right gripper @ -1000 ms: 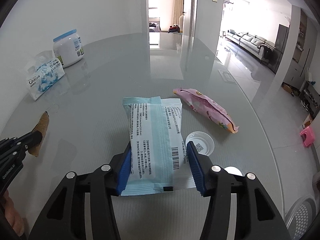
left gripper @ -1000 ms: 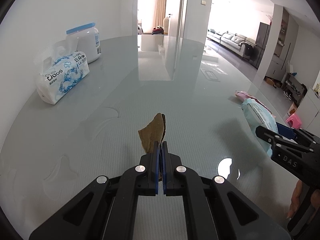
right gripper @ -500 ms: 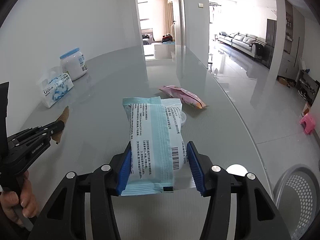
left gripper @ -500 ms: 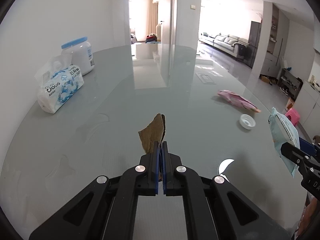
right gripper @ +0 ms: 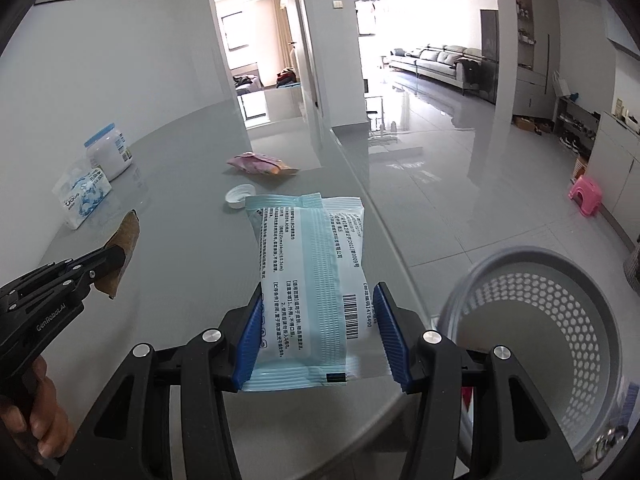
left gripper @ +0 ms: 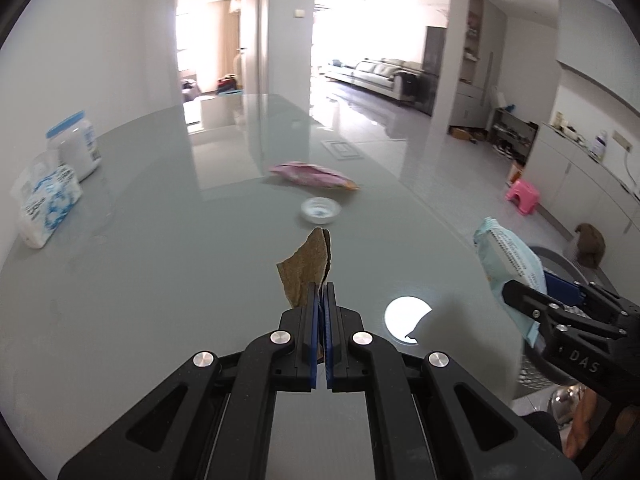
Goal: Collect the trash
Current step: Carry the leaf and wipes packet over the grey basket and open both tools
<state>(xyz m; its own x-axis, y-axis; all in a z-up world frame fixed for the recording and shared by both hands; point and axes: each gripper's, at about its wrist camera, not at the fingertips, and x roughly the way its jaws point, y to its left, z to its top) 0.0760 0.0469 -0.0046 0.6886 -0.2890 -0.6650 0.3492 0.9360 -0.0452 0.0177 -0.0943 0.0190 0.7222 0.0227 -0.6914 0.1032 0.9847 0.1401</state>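
Trash is being carried in both grippers above the table (right gripper: 192,208): the left gripper (left gripper: 321,300) is pinching a brown cardboard scrap (left gripper: 306,270). To its right, the right gripper (right gripper: 320,320) is clamping a pale blue packet (right gripper: 312,272), with a gray perforated bin (right gripper: 560,320) sitting on the floor at far right.

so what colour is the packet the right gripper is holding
Light blue and white with black print and a barcode; the packet shows best in the right wrist view.

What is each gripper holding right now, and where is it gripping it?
The left gripper pinches a brown scrap by its bottom edge. The right gripper clamps a blue packet across its lower sides.
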